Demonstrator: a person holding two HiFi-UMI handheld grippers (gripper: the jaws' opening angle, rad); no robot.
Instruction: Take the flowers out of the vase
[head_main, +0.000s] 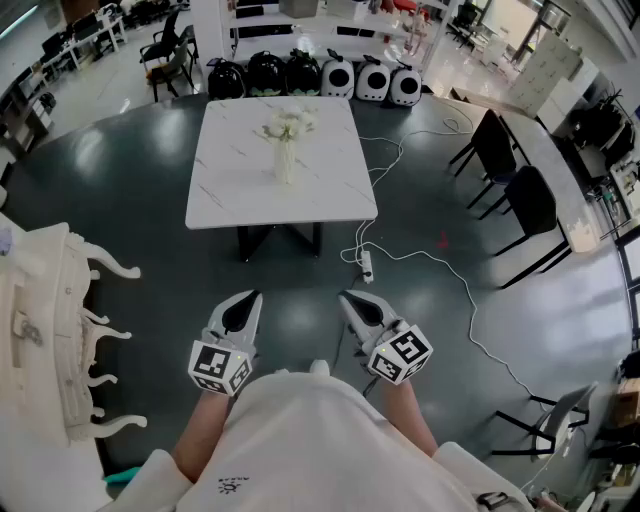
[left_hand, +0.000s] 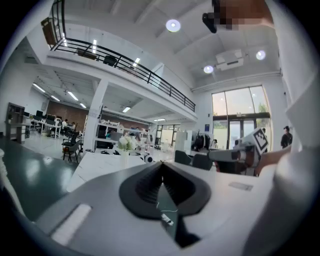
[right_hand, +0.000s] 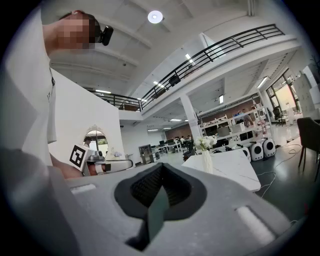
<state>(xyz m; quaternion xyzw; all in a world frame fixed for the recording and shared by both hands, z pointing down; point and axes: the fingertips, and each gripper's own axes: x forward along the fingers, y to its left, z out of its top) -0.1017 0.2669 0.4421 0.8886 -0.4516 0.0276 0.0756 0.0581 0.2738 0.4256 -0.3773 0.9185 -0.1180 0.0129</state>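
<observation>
Grippers first: two up, left hand-held gripper and right hand-held gripper, both clenched on nothing, well short of the bench. One vase stands mid-bench, one bunch of white flowers in it. Six domed carriers line up beyond.

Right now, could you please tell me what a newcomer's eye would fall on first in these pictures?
A white marbled table stands out on the dark floor, with a white vase of pale flowers standing near its middle. Nearer the camera, the left hand-held gripper and right hand-held gripper point toward it side by side, both shut and empty, well short of the table.
</observation>
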